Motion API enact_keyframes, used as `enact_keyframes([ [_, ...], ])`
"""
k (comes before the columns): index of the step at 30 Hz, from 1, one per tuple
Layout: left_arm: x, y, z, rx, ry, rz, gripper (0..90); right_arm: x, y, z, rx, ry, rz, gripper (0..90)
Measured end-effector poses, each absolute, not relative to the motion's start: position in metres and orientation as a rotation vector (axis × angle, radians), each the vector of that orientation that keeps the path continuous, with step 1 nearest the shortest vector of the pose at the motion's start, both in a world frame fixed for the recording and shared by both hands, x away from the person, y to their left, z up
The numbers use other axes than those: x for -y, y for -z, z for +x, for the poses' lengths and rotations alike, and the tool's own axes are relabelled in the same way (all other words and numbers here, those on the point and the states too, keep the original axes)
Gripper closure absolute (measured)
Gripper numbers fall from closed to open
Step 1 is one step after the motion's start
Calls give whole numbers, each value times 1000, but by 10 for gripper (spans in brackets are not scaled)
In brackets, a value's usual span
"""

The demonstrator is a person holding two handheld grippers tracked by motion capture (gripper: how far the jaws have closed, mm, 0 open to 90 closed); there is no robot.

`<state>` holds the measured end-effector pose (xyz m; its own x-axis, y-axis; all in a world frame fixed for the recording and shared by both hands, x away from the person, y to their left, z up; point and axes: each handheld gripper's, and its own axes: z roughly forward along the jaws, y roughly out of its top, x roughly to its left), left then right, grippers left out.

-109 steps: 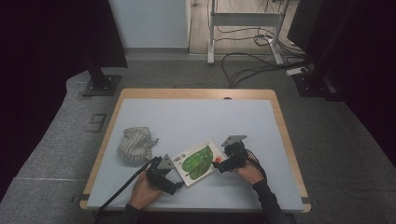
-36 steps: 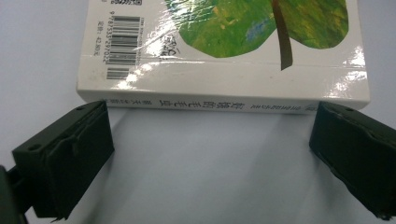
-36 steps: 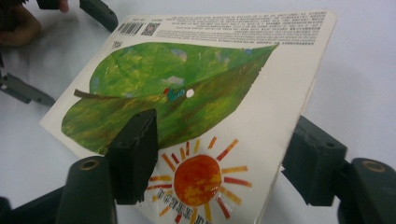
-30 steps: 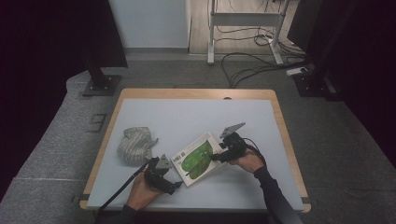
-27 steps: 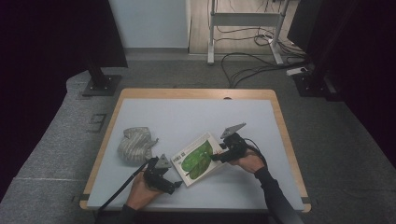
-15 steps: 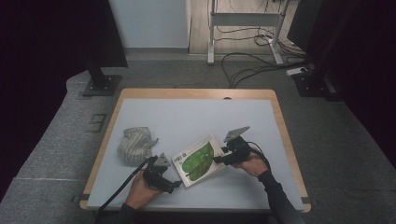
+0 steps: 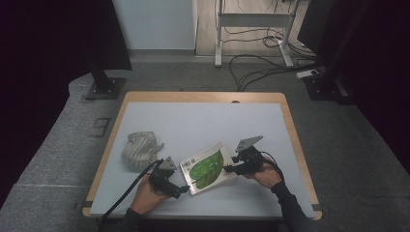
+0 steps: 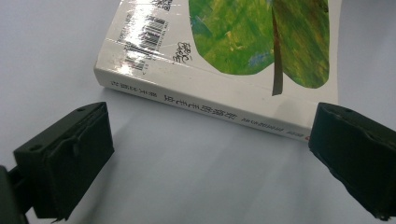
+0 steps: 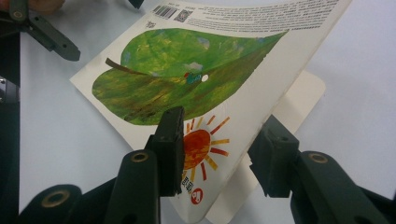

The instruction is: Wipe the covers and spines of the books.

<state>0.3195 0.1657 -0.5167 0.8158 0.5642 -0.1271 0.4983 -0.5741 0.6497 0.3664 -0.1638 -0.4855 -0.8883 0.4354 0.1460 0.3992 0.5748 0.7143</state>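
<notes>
The right gripper (image 9: 217,158) has its two black jaws on either side of the raised back cover (image 9: 261,84) of a white hardback picture book (image 7: 208,167) printed with a large green leaf. One jaw lies on the printed face next to a small orange sun, the other sits under the lifted edge. The jaws have just been closing and stand narrow around the cover, but a slight gap still shows on the underside, so I cannot tell whether the pads actually press it. Below the lifted cover a pale inner page (image 9: 299,100) lies flat on the table.

In the high view this right gripper (image 7: 231,169) meets the right-hand edge of the book, with the person's hand (image 7: 263,170) behind it.

The left gripper (image 8: 205,154) is wide open, its jaws spread apart in front of the book's spine (image 8: 205,105) with nothing between them. One pad is just beside the spine's end and the other is well clear of it. In the high view the left gripper (image 7: 183,189) sits at the book's left corner.

The book lies near the front edge of the light grey wood-rimmed tabletop (image 7: 203,121), a little right of its middle. A crumpled grey striped cloth (image 7: 139,150) lies toward the left edge, apart from the book.
</notes>
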Motion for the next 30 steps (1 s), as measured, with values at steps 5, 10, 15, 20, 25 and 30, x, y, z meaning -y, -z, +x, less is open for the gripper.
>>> enact_keyframes([
  [5,-162,516,321,-764,-118,2309,0,167,487,362,-2746,-1233,732,583],
  [10,-161,514,322,-760,-118,2307,0,169,487,358,-2739,-1234,726,595],
  [15,-158,515,323,-746,-106,2313,0,172,486,353,-2731,-1227,716,606],
  [20,-153,516,325,-736,-87,2306,0,175,487,348,-2731,-1226,717,618],
  [25,-148,515,325,-718,-76,2304,9,178,489,345,-2733,-1219,719,624],
  [30,-143,515,326,-703,-67,2287,58,179,490,343,-2731,-1219,720,627],
])
